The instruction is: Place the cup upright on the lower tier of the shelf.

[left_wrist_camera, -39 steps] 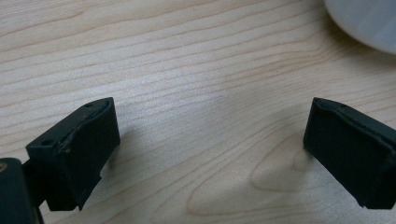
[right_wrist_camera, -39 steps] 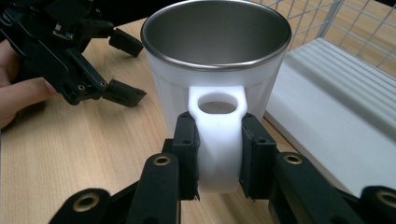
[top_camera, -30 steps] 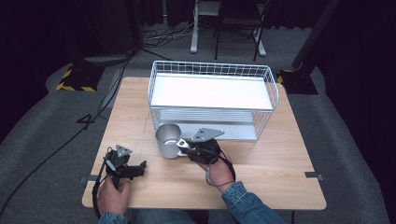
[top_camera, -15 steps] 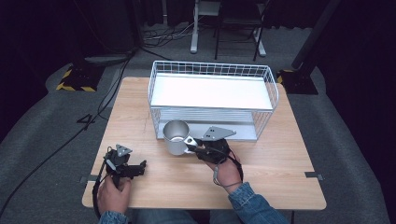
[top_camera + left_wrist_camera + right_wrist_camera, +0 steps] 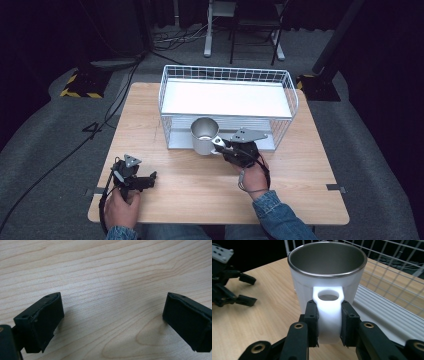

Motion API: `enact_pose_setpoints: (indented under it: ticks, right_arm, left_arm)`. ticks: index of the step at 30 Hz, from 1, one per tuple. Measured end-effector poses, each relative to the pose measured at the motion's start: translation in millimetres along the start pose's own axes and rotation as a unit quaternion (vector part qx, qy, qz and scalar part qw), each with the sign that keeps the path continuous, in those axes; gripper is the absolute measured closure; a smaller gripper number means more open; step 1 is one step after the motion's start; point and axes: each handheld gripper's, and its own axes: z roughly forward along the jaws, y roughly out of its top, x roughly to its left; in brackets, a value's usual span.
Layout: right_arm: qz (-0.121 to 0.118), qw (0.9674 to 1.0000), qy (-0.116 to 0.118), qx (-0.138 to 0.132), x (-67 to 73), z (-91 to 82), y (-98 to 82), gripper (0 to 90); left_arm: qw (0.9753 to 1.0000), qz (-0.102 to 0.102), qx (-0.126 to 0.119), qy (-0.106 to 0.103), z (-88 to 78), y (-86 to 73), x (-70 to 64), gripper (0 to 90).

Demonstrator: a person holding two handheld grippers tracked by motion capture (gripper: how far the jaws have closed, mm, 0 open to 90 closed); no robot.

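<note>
Gleaming steel-lined mug (image 5: 327, 277) — white handle (image 5: 328, 315)

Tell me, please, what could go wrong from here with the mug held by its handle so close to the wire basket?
1. The right gripper pinches only the handle of the mug, so the mug might tilt or swing in the grip.
2. The mug is right beside the front wall of the wire basket; it could knock the wires if moved forward without enough lift.
3. The left gripper is open near the table, so it cannot steady the mug.
</note>
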Motion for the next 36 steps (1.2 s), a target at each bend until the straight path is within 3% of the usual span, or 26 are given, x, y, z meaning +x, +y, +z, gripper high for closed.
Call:
enact_pose_setpoints:
  ticks: [7,18,28,36]
  right_arm:
    - [0.022,0.9991,-0.035,-0.006,-22.6,-10.6,-4.8,71.7]
    - [0.039,0.9950,-0.092,-0.005,-54.0,-25.0,-14.1,71.7]
    - [0.066,0.9881,-0.138,0.000,-79.1,-29.9,-25.4,71.7]
    - [0.082,0.9839,-0.159,0.006,-93.0,-30.0,-33.7,71.7]
  left_arm:
    - [1.0000,0.000,0.000,0.000,0.0,0.0,0.0,3.8]
    - [1.0000,0.000,0.000,0.000,0.0,0.0,0.0,3.8]
    - [1.0000,0.000,0.000,0.000,0.0,0.0,0.0,3.8]
    - [1.0000,0.000,0.000,0.000,0.0,0.0,0.0,3.8]
